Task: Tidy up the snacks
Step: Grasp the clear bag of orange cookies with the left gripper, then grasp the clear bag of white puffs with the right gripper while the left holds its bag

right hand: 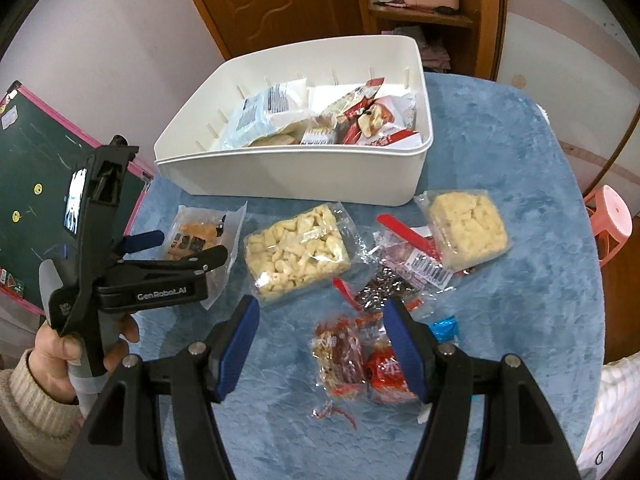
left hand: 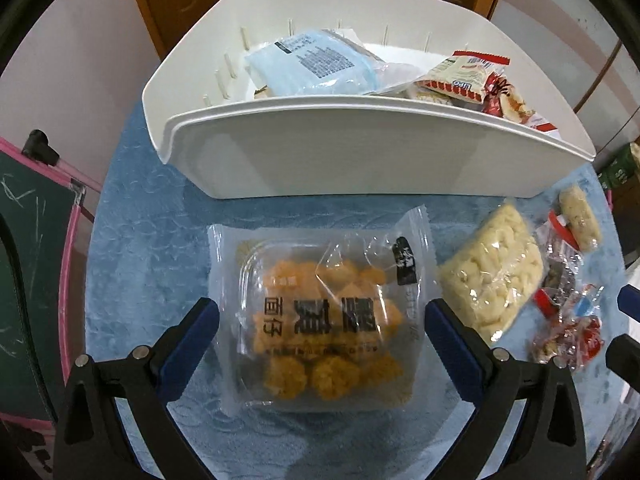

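Note:
A clear pack of orange fried snacks point(left hand: 320, 320) lies flat on the blue tablecloth in front of the white bin point(left hand: 360, 160). My left gripper point(left hand: 322, 316) hangs open over the pack, one finger on each side of it, the pads not pressing. From the right wrist view the left gripper point(right hand: 180, 248) points down at the orange pack point(right hand: 200, 236). My right gripper point(right hand: 322, 340) is open above two small red-wrapped snacks point(right hand: 344, 356), which lie between its fingers. The white bin point(right hand: 300, 176) holds a blue pack point(right hand: 256, 112) and several red-and-white packs point(right hand: 372, 116).
A pale puffed-snack pack point(right hand: 296, 252), a second pale pack point(right hand: 468, 228) and a dark snack bag with a red strip point(right hand: 384, 280) lie on the blue tablecloth point(right hand: 520, 280). A pink-framed chalkboard point(right hand: 32, 184) stands left; a pink stool point(right hand: 608, 216) right.

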`<state>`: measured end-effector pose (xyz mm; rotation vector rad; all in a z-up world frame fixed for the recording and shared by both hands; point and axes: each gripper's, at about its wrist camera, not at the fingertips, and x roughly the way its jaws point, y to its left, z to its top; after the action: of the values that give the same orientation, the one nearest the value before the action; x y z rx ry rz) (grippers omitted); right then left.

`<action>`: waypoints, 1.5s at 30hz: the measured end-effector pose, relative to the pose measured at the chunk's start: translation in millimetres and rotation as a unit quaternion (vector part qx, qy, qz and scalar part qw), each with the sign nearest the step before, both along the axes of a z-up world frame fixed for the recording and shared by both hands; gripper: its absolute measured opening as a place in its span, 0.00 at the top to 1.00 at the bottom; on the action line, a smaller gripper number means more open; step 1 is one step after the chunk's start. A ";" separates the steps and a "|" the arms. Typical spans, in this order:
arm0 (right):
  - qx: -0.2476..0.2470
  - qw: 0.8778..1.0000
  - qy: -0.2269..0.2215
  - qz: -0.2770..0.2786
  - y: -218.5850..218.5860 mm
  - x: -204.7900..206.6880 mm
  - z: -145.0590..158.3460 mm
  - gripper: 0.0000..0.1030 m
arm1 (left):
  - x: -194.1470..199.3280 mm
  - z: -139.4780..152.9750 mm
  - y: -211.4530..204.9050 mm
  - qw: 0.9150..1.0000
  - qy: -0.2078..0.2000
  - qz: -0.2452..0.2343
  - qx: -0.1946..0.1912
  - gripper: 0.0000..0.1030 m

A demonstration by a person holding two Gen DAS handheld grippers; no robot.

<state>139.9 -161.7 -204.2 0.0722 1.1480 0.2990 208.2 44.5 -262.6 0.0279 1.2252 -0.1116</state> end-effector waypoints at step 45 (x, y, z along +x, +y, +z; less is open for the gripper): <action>0.113 0.956 0.157 -0.219 24.7 69.6 -71.7 0.27 | -89.0 -3.6 25.3 0.999 -0.048 0.015 -0.016 0.27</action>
<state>209.5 -137.0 -275.9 0.5858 1.3717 0.0203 119.2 69.8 -266.2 -0.0130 1.1268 -0.1027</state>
